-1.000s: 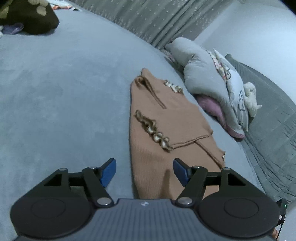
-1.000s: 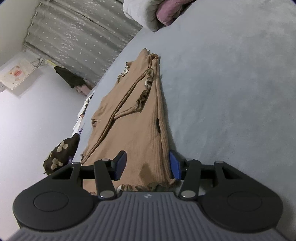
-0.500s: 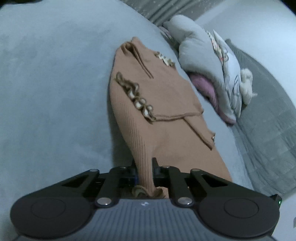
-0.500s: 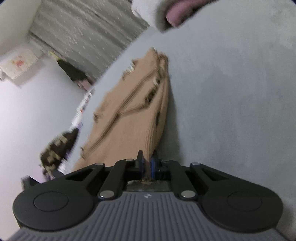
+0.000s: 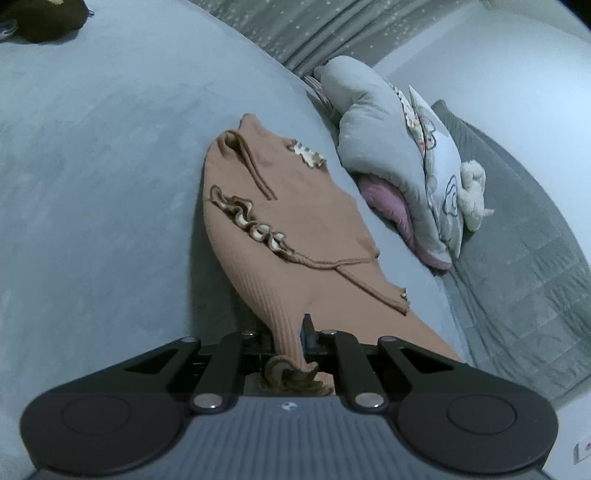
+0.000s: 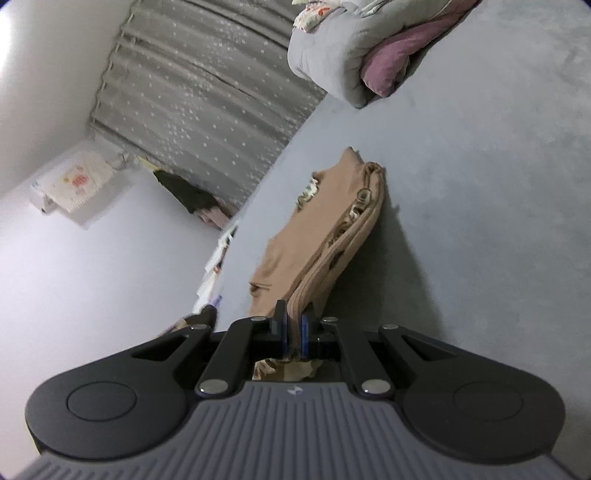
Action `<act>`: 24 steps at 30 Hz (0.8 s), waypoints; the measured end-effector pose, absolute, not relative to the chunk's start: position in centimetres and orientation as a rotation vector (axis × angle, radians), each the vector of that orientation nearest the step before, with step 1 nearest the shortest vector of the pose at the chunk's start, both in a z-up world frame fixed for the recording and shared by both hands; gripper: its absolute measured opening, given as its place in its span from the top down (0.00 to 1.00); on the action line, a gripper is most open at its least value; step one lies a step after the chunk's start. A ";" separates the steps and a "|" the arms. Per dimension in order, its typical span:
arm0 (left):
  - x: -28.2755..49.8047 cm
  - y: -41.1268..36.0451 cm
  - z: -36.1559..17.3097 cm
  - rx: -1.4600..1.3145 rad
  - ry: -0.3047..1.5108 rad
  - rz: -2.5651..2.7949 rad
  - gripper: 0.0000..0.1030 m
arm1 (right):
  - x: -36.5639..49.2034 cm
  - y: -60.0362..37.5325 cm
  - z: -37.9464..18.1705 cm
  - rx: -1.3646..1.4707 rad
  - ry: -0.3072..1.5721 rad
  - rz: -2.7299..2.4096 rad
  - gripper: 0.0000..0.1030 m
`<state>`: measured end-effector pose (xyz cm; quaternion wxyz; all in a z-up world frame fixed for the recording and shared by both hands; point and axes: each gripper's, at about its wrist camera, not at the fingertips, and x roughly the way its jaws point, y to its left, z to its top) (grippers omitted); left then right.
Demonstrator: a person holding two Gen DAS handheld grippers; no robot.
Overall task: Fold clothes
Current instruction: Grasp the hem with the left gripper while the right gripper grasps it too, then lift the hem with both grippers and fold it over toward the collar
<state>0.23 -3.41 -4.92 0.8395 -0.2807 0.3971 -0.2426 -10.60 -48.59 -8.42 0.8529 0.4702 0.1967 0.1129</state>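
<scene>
So the biggest thing here is the bed (image 5: 92,184), covered in a grey-blue plush sheet that fills most of both wrist views. Behind it hangs a grey curtain (image 6: 207,110) dotted with little white stars, next to a plain white wall (image 6: 92,258). Along the far side in the left view there's a darker grey quilted blanket (image 5: 517,266).

Next down in size: a rolled-up grey duvet (image 5: 373,140) with a pink lining poking out, sitting just beside the top end of the garment. A printed pillow (image 5: 436,155) leans against it, and a small cream plush toy (image 5: 472,192) sits on the far side of that pillow. At the top left corner of the left view a dark brown bundle (image 5: 40,18) rests well apart from everything else.

The task item is a tan ribbed knit top (image 5: 295,236) with ruffled trim, folded lengthwise into a narrow strip and lying on the sheet. Its far end rests on the bed, while the near hem is lifted off the surface, drooping between the two tools.

The left gripper (image 5: 291,336) is clamped tight on one corner of the hem, the ruffle bunched up behind its blue pads. The right gripper (image 6: 293,328) is likewise clenched on the other hem corner, fabric layers squeezed between its pads.
</scene>
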 end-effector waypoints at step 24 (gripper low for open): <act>30.6 -11.1 -2.0 -0.641 0.868 -0.204 0.88 | 17.2 -55.0 -8.8 1.124 0.331 0.023 0.93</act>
